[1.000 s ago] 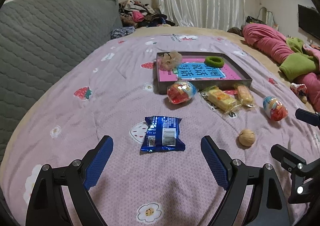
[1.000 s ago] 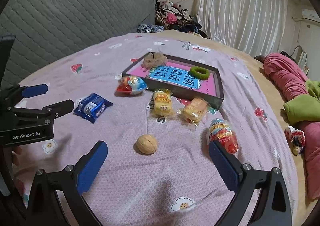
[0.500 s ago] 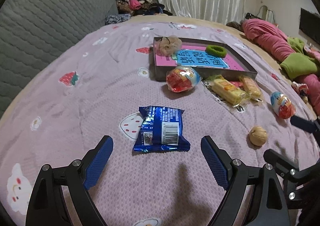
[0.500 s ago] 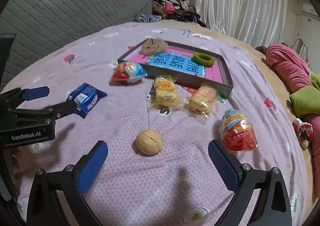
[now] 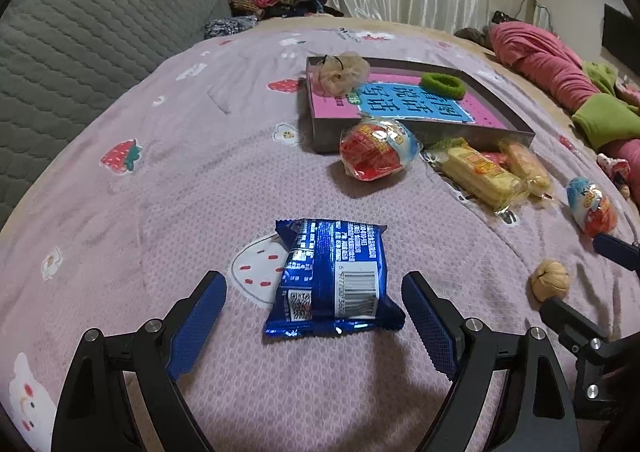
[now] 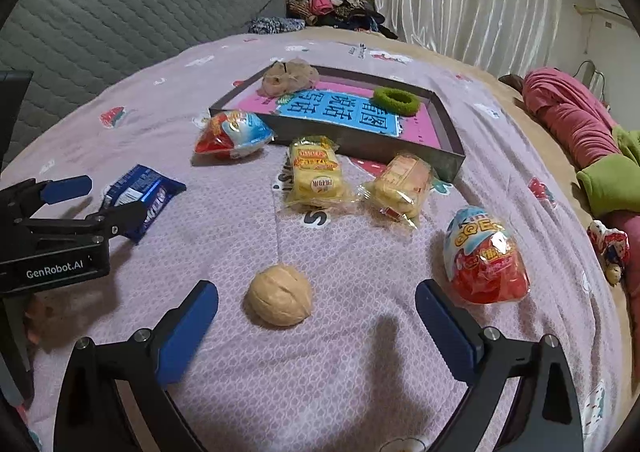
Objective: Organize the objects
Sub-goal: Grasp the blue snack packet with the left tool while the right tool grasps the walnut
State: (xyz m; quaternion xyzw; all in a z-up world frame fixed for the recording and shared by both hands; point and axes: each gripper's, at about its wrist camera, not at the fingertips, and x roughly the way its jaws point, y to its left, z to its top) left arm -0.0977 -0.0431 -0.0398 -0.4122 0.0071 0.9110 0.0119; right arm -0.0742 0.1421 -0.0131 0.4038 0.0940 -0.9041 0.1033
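A blue snack packet (image 5: 334, 280) lies flat on the pink bedspread, its near end between the wide-apart pads of my left gripper (image 5: 314, 322), which is open and not touching it. My right gripper (image 6: 316, 328) is open too, with a tan walnut (image 6: 279, 296) just beyond the gap between its fingers, nearer the left one. A grey tray (image 6: 450, 156) holds a pink and blue booklet, a beige scrunchie (image 6: 290, 76) and a green hair ring (image 6: 396, 100). In front of it lie two yellow cake packs (image 6: 316, 172) and two red-blue wrapped eggs (image 6: 486, 256).
A grey quilted headboard (image 5: 80, 40) rises on the left. Pink and green bedding (image 6: 580, 132) is heaped at the right edge, and clothes (image 6: 324, 0) are piled at the back. The left gripper's body (image 6: 52, 236) stands at the left of the right wrist view.
Both grippers have sunk and come forward. The blue packet now reaches in between the left pads, and the walnut sits much closer to the right gripper's fingers. Both stayed open.
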